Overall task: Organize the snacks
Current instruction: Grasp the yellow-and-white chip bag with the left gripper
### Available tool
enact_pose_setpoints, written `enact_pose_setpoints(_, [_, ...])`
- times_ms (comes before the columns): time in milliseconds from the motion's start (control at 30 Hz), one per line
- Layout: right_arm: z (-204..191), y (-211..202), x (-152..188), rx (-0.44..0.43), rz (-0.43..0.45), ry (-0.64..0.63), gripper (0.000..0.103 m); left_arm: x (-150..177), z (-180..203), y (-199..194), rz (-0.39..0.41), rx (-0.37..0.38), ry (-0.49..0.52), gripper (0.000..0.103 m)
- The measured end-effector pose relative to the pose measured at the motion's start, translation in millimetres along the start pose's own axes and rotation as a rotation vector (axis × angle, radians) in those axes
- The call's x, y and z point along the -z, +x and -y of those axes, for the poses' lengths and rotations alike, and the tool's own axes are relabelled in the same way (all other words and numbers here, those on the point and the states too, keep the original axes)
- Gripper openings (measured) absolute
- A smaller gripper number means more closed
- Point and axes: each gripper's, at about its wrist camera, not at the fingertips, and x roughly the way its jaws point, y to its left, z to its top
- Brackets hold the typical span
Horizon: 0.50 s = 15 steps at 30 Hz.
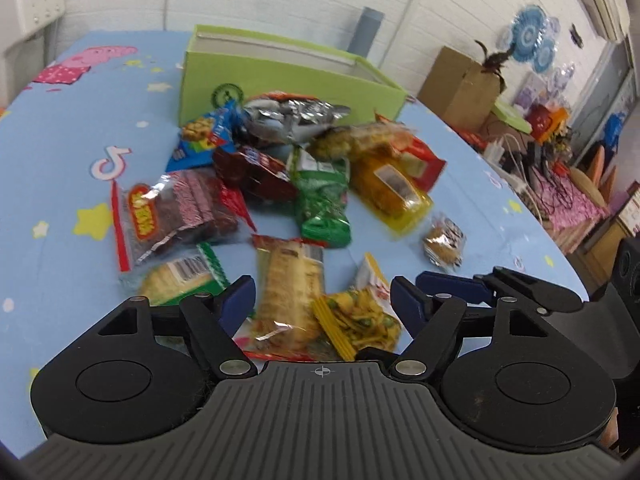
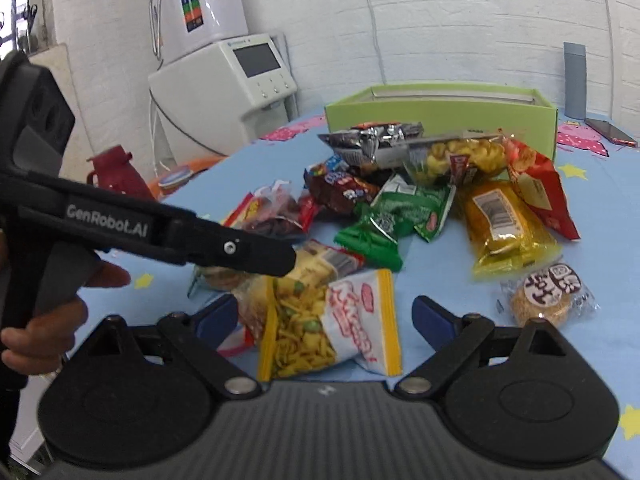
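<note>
You are holding the left gripper (image 1: 323, 300) over the near edge of the snack pile, its fingers standing wide apart with nothing pressed between them. The tan cracker packet (image 1: 290, 296) and the yellow-edged mix packet (image 1: 356, 320) are lying on the counter (image 1: 48, 152) in the gap below the blue pads; the lower ends of both packets are hidden behind the gripper body.

You are holding the right gripper (image 2: 325, 320) with its fingers also wide, gripping nothing. The mix packet is lying between them in that view too, its lower edge cut off by the housing. The left gripper's finger (image 2: 240, 250) is crossing the right wrist view and covering part of the cracker packet. Your hand (image 2: 48, 320) is showing only partly at the left border.

The remaining snacks are heaped further back: the green packet (image 1: 322, 200), the yellow packet (image 1: 390, 192), the silver bag (image 1: 292, 114) and the round cake (image 1: 444, 242). Most printing is blurred and unreadable. The green box (image 1: 288, 80) is standing open behind the pile; its interior is not visible from either view.
</note>
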Motion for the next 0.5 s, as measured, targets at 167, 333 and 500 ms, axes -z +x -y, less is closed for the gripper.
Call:
enact_pose_setpoints(167, [-8.7, -19.7, 18.3, -0.040, -0.028, 0.004, 0.093, 3.5, 20.9, 6.4, -0.007, -0.031, 0.082, 0.051])
enact_pose_setpoints(333, [-13.4, -4.7, 19.3, -0.102, -0.069, -0.001, 0.093, -1.6, 24.6, 16.6, -0.062, 0.080, 0.058, 0.051])
enact_pose_setpoints(500, [-0.9, -10.3, 16.3, -0.067, -0.056, -0.005, 0.093, 4.7, 39.8, 29.1, -0.105, 0.178, 0.032, 0.053])
